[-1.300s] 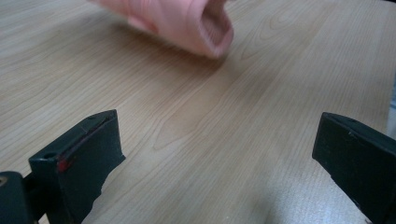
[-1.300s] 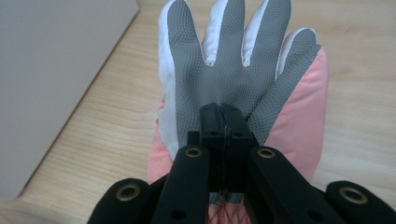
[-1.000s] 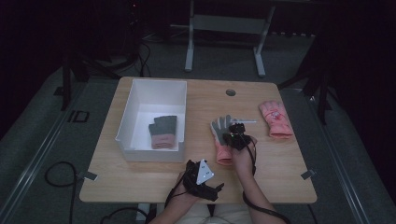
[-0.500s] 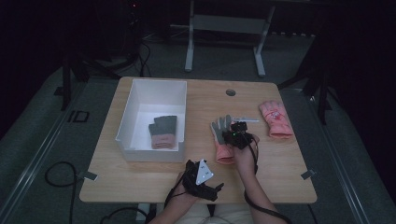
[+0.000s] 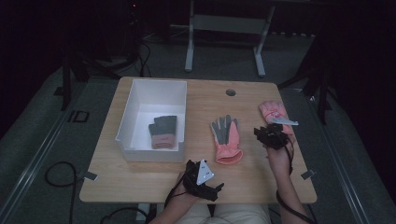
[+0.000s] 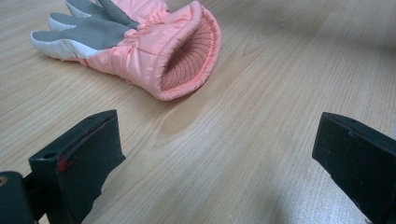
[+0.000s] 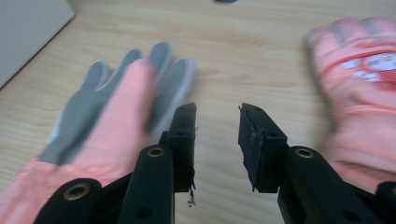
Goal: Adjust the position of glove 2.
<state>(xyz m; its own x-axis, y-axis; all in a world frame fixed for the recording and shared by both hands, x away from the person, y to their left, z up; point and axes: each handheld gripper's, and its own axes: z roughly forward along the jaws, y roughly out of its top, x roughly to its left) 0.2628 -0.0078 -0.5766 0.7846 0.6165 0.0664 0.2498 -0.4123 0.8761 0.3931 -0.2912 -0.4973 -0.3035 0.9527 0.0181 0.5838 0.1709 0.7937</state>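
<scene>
The wooden table [image 5: 201,98] carries a white bin [image 5: 140,95] holding one glove [image 5: 163,131]. A grey-palmed pink glove [image 5: 226,137] lies mid-table; a second pink glove [image 5: 273,112] lies at the far right. The right gripper [image 5: 273,133] hovers between them, jaws slightly parted, empty. The left gripper [image 5: 201,179] rests near the front edge, jaws wide apart, empty. Recommended: lower the right gripper onto the pink glove's cuff, gather a full fold of fabric, then close.

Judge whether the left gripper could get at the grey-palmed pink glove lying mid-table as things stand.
Probably yes. The left gripper has its jaws wide open, the pink glove lies cuff toward it, and bare table lies between them.
</scene>
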